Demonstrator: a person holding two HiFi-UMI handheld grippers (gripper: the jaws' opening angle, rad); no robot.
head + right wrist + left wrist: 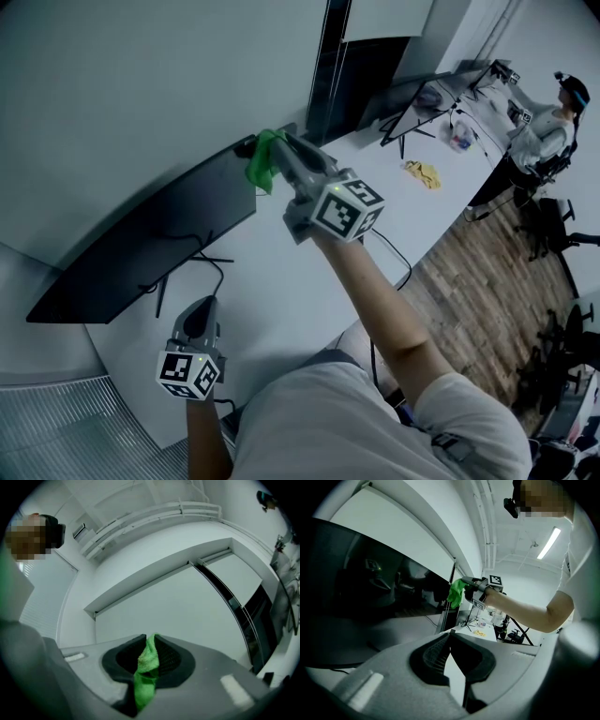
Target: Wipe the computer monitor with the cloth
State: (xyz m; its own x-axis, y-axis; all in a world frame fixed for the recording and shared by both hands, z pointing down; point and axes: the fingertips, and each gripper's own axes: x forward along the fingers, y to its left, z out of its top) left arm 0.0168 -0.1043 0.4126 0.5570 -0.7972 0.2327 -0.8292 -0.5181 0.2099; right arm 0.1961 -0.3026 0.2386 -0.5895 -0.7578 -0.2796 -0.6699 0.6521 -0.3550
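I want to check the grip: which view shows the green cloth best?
The right gripper view: the green cloth appears large, pinched between the right tongs. The head view shows it bunched at the monitor's end; the left gripper view shows it small, far away.

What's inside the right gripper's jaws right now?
A green cloth is pinched between the right gripper's jaws, and its free end is bunched at the monitor's far top corner. The strip of cloth squeezed between the pads is hidden.
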